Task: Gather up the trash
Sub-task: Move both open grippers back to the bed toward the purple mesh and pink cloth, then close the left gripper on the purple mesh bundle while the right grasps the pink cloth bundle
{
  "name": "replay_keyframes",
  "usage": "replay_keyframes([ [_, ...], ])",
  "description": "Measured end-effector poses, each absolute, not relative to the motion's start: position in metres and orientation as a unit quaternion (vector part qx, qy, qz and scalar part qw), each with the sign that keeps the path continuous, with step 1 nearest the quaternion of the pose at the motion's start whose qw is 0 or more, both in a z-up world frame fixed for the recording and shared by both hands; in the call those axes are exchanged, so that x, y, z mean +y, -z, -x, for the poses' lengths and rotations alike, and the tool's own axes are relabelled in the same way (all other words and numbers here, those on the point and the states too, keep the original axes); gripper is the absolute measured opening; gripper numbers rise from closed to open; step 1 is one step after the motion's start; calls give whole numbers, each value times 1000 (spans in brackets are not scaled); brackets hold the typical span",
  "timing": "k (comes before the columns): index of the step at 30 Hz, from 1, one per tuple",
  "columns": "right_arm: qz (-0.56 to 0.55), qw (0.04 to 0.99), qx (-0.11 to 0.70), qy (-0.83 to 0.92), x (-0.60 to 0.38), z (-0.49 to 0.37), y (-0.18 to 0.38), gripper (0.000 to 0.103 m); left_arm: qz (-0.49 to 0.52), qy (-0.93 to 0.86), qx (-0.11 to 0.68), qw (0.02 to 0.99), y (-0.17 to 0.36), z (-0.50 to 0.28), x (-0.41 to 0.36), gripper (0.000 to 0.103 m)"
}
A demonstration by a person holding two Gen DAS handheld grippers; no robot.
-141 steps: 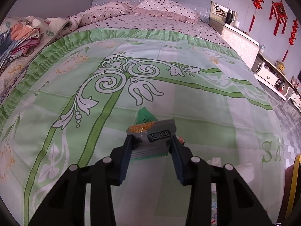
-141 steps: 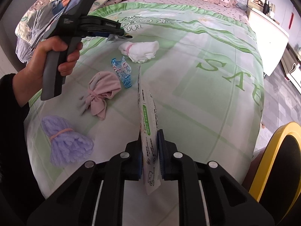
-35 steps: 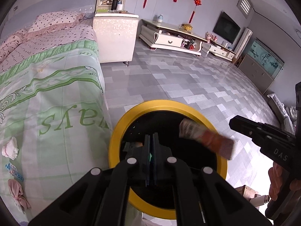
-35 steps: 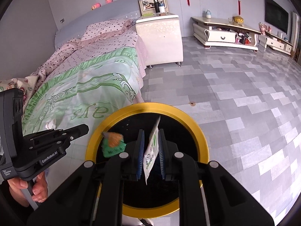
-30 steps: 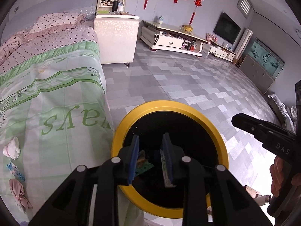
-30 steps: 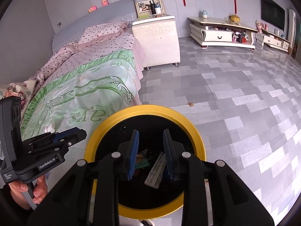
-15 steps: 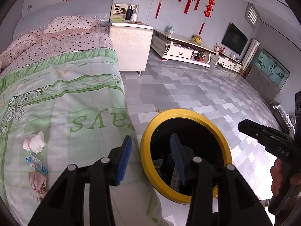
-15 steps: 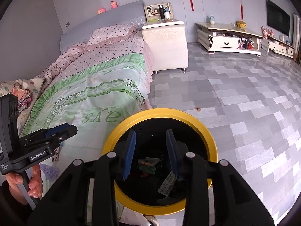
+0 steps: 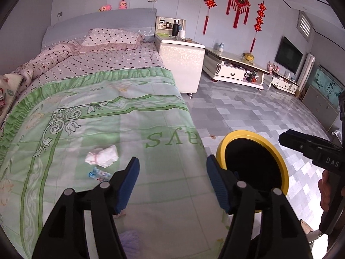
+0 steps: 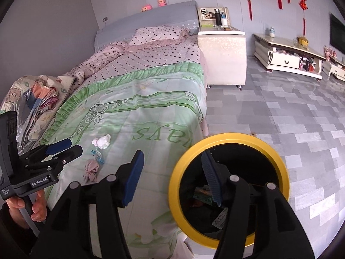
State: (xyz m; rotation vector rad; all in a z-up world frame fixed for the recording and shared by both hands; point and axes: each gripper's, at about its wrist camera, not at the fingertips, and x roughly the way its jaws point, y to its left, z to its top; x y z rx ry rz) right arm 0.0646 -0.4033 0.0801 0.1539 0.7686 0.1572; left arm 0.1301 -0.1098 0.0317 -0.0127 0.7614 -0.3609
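Note:
A yellow-rimmed black bin (image 9: 278, 151) (image 10: 226, 137) stands on the floor beside the bed's foot, with wrappers (image 10: 203, 193) lying inside it. My left gripper (image 9: 172, 168) is open and empty above the bed's near corner. My right gripper (image 10: 172, 164) is open and empty, its right finger over the bin's mouth. On the green quilt lie a white tissue wad (image 9: 102, 155) (image 10: 101, 141), a blue crumpled wrapper (image 9: 98, 173) (image 10: 98, 155), a pink cloth knot (image 10: 91, 168) and a purple bundle (image 9: 130, 245).
The bed (image 9: 97, 112) fills the left side. A white nightstand (image 9: 183, 64) stands beside it and a TV cabinet (image 9: 237, 69) along the far wall. Grey tiled floor (image 10: 291, 112) lies to the right. A stack of folded cloths (image 10: 36, 103) sits at the bed's left edge.
Both grippers opened over the bin and dropped their wrappers into it. Since then both have swung left toward the bed and opened wider.

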Motion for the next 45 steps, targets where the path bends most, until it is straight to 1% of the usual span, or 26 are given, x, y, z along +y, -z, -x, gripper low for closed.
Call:
replay_keyframes([
  [5,-70,913,387,-107,-366,-78,-78,57,11,150,373,916,-26,-120,-70,65],
  [8,-69,905,400,-130,-339,-87,-73,58,14,137,381,914,-18,-111,-50,65],
  [10,-69,898,409,-145,-323,-93,-68,60,14,129,385,914,-10,-106,-38,65],
  [20,-58,856,470,-206,-249,-119,-22,60,27,102,426,898,44,-84,4,65],
  [26,-64,822,513,-237,-217,-141,11,60,36,97,448,888,74,-83,9,65],
  [34,-70,775,569,-264,-175,-174,57,60,67,117,460,877,96,-94,4,65],
  [41,-84,746,604,-266,-152,-201,87,59,104,128,453,876,108,-96,5,65],
  [43,-89,738,612,-270,-145,-206,93,56,110,129,445,879,109,-94,4,64],
  [44,-91,733,616,-272,-142,-208,96,55,107,131,442,881,110,-94,3,62],
  [45,-93,729,620,-274,-139,-210,99,55,102,132,438,883,110,-93,1,58],
])
